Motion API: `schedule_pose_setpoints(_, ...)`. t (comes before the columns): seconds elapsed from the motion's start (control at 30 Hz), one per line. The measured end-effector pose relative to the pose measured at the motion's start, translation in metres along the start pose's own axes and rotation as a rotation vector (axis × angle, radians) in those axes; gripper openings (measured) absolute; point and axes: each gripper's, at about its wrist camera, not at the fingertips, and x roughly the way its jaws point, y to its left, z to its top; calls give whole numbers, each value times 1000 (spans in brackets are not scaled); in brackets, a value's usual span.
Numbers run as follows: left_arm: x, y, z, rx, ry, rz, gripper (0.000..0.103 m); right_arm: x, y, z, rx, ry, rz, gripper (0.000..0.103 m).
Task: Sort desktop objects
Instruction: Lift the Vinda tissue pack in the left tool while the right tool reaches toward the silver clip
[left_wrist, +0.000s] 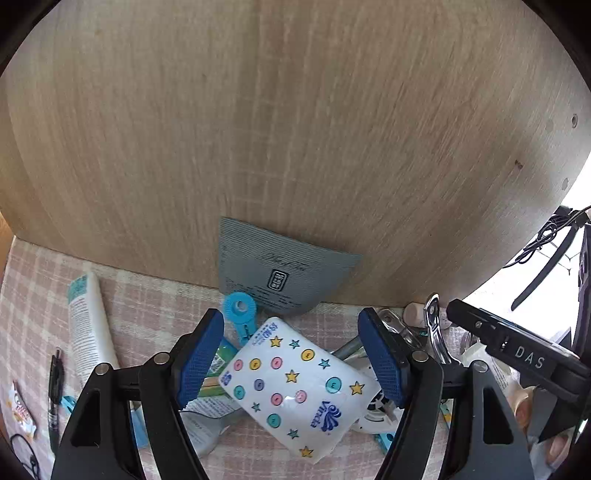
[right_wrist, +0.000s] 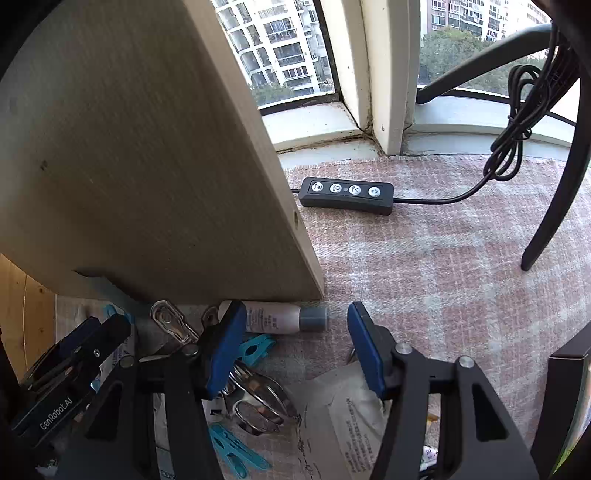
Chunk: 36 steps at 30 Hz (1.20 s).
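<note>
Under your left gripper (left_wrist: 291, 354), the tissue pack (left_wrist: 295, 384) is lying tilted on the checked cloth (left_wrist: 155, 295), sitting between the two blue pads (left_wrist: 199, 354) without either pad touching it; you are holding those jaws wide apart. Only this view is showing the pack, along with the white tube (left_wrist: 88, 325) and black pen (left_wrist: 55, 391) toward the cloth's left edge, the blue clip (left_wrist: 240, 314) just beyond the pack, and the grey card (left_wrist: 277, 269) leaning on the wooden board (left_wrist: 280, 129) at the back.

Your right gripper (right_wrist: 295, 347) is showing what the left cannot: the window (right_wrist: 284, 48), the black remote (right_wrist: 347, 194) with its cable (right_wrist: 517, 122) lying on the cloth past the board's end, and the small bottle (right_wrist: 280, 319) resting along the board's foot, just beyond the left pad (right_wrist: 225, 350). These jaws are also standing open, with bare cloth between the tips. Nearer you, metal clips (right_wrist: 255, 402), blue pegs (right_wrist: 236, 454) and a white packet (right_wrist: 347, 421) are lying beneath the fingers.
</note>
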Motion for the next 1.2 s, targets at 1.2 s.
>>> schedule_pose_setpoints(1.2,-58,-16,-232,329,112,-63,62,-83,-35,-254,-252,187,97,28)
